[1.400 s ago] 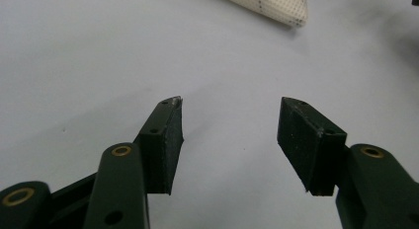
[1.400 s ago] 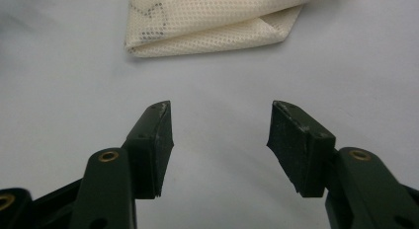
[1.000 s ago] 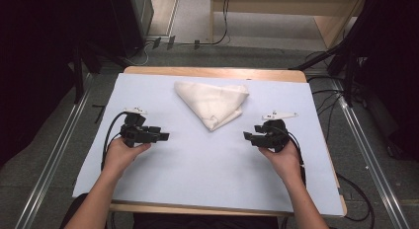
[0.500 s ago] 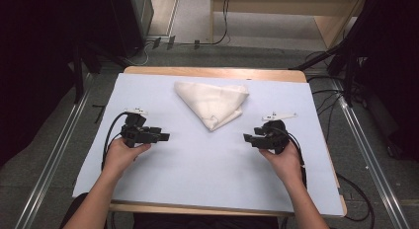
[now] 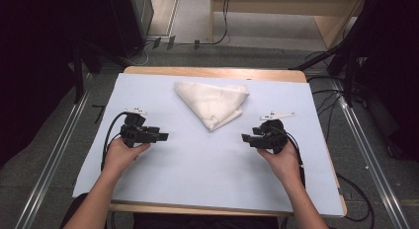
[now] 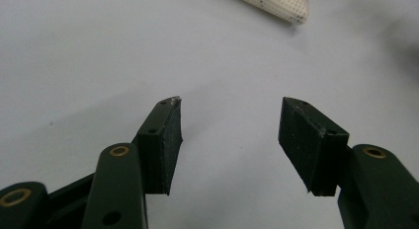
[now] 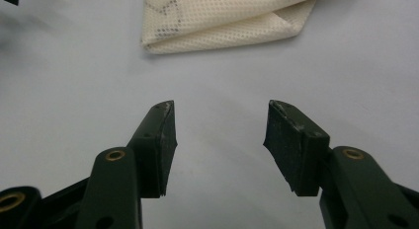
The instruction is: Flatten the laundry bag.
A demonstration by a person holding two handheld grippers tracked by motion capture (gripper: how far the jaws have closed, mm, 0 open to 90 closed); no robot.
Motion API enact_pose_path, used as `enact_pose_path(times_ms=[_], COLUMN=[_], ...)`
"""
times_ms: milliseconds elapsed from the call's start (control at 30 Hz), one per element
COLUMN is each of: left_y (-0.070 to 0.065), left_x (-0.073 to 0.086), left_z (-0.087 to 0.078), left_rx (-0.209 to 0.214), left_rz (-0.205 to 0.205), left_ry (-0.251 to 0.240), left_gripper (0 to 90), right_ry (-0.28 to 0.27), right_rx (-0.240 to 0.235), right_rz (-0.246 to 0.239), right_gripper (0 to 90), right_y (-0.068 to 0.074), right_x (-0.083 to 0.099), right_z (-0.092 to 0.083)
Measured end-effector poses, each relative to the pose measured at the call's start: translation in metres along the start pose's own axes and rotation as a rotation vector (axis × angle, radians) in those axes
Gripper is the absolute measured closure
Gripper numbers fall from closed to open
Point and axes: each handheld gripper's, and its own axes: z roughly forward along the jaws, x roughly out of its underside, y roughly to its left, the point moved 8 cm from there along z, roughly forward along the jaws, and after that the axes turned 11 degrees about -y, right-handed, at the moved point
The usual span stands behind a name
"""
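Your surface (image 5: 197, 179) takes up the middle of the high view, a wooden top showing as a tan strip along its upper and lower edges, covered almost wholly by a smooth, matte, pale blue-grey sheet (image 5: 148, 91) that gives an even, uncluttered ground, probably so that anything light laid on it reads clearly. On the sheet, in the upper centre of the frame, lies the folded cloth (image 5: 213, 103), cream-white and gathered into a rough triangle whose point aims down toward you; in the right gripper view it (image 7: 222, 21) sits at the top of the frame and shows a fine mesh weave, soft doubled layers and a faint grey dashed mark near its corner. It rests well apart from both tools, about midway between them, which suggests you are holding back at a neutral start, each hand at equal reach from it. Your left tool (image 5: 157, 137), in the left-centre of the high view, and your right tool (image 5: 248, 138), in the right-centre, point inward toward each other, low over the sheet. Both are released and hold nothing: in each gripper view the two black jaws stand wide apart with bare sheet between them, their dark ribbed pads (image 6: 168, 140) squared off and slightly scuffed at the tips.
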Motion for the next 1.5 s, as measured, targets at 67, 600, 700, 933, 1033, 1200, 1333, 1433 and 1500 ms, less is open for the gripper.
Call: enact_pose_path(times_ms=[67,600,700,933,1033,1200,1333,1433,1500], left_y=[0.0,-0.002,-0.004,-0.004,-0.004,-0.004,-0.004,-0.002,-0.001], left_x=[0.002,-0.002,-0.003,-0.004,-0.004,-0.005,-0.006,-0.006,-0.006], left_z=[0.002,0.004,0.006,0.007,0.007,0.007,0.006,0.006,0.006], left_rx=[-0.008,0.006,0.013,0.01,0.013,0.007,0.006,-0.007,-0.007], left_rz=[0.016,0.014,0.028,0.036,0.034,0.036,0.038,0.043,0.041], left_ry=[0.014,-0.003,0.002,0.004,0.003,-0.001,-0.005,-0.004,-0.003], left_gripper=[41.4,40.6,40.4,40.6,40.6,41.0,41.1,41.0,41.0], right_ry=[0.002,0.022,0.022,0.018,0.025,0.001,-0.005,-0.007,0.015], right_rx=[-0.001,-0.027,0.006,0.023,0.041,0.078,0.105,0.119,0.135], right_rz=[-0.024,-0.036,-0.053,-0.026,-0.021,0.015,0.041,0.047,0.05], right_gripper=[46.6,54.3,53.7,56.8,56.5,52.7,49.0,42.8,41.1], right_y=[0.005,0.012,0.007,-0.005,-0.011,-0.025,-0.037,-0.044,-0.049], right_x=[0.0,-0.022,-0.028,-0.041,-0.047,-0.058,-0.067,-0.074,-0.073], right_z=[0.001,0.027,0.036,0.049,0.056,0.068,0.081,0.092,0.099])
